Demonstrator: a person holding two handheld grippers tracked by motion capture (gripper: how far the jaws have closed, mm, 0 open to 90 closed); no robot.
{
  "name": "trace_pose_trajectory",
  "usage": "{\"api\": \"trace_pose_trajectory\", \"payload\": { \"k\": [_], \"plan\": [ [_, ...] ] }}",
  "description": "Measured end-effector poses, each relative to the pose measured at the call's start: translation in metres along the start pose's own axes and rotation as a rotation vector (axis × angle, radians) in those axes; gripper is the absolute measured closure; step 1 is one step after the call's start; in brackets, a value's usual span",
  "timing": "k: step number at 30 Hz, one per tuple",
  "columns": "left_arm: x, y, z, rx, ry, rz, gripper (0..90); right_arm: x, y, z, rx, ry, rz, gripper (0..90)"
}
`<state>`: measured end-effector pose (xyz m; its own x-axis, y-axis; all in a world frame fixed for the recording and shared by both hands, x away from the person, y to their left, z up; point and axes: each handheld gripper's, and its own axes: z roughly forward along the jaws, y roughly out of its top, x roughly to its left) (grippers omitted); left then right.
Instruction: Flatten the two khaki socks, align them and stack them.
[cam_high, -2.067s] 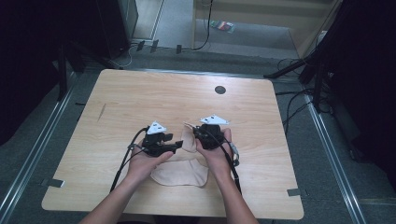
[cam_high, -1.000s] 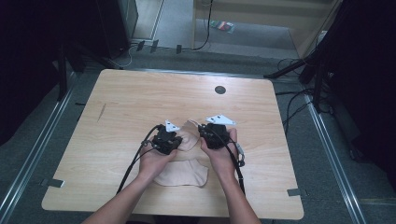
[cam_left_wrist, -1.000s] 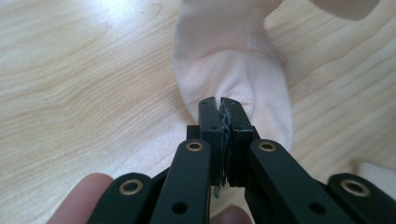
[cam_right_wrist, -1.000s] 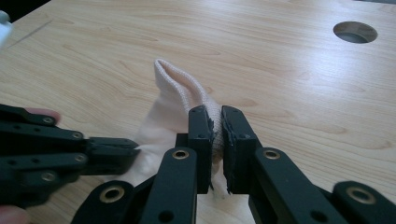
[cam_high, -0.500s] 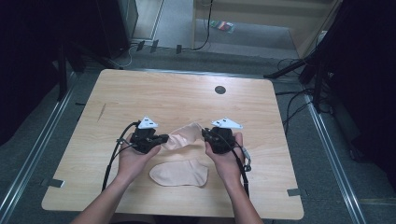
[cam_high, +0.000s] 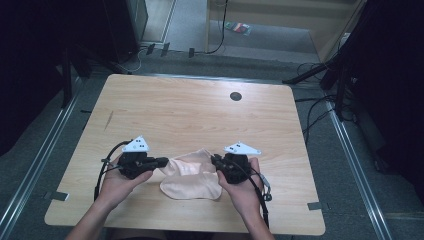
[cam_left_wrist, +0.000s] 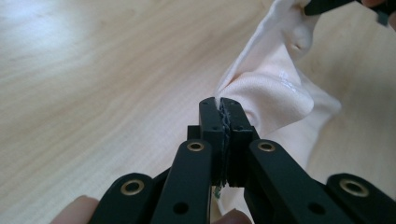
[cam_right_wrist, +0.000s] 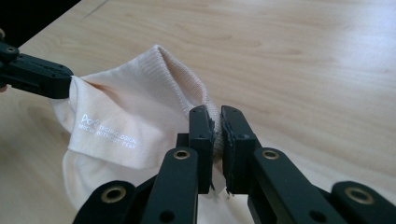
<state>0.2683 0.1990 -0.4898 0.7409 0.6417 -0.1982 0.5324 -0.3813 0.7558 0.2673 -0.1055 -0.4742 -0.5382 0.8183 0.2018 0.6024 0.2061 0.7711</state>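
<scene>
Together the left gripper (cam_high: 161, 162) and right gripper (cam_high: 216, 160) each pinch an edge of the pale sock (cam_high: 192, 176), jaws closed on it, above the wooden table (cam_high: 200, 110).

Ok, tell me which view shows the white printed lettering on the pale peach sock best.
The right gripper view: the white printed lettering faces that camera, close up on the pale peach sock, though too small to read surely. The left gripper view shows the sock's smooth fabric bunched at its jaws; the high view shows the sock too small for print.
</scene>
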Motion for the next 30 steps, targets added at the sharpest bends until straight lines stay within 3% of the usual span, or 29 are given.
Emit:
{"api": "trace_pose_trajectory", "payload": {
  "k": [5, 9, 12, 14, 20, 30],
  "plan": [
    [0.000, -0.015, -0.005, 0.016, -0.081, 0.015, 90.0, 0.008, -0.016, -0.005, 0.029, 0.026, 0.005, 84.3],
    [-0.001, -0.026, -0.003, 0.025, -0.088, 0.035, 89.7, 0.011, -0.029, -0.004, 0.058, 0.038, 0.008, 84.3],
    [0.001, -0.034, 0.002, 0.012, -0.078, 0.018, 85.8, 0.009, -0.037, -0.001, 0.077, 0.037, 0.009, 84.2],
    [0.003, -0.040, 0.004, -0.023, -0.050, -0.014, 75.1, 0.006, -0.043, 0.003, 0.090, 0.015, 0.014, 84.2],
    [0.011, -0.052, -0.001, -0.066, -0.047, -0.098, 67.9, -0.003, -0.052, 0.005, 0.085, 0.008, 0.060, 83.8],
    [0.007, -0.056, 0.020, -0.032, -0.056, -0.241, 61.2, 0.000, -0.053, 0.006, 0.070, 0.005, 0.044, 82.5]
  ]
}}
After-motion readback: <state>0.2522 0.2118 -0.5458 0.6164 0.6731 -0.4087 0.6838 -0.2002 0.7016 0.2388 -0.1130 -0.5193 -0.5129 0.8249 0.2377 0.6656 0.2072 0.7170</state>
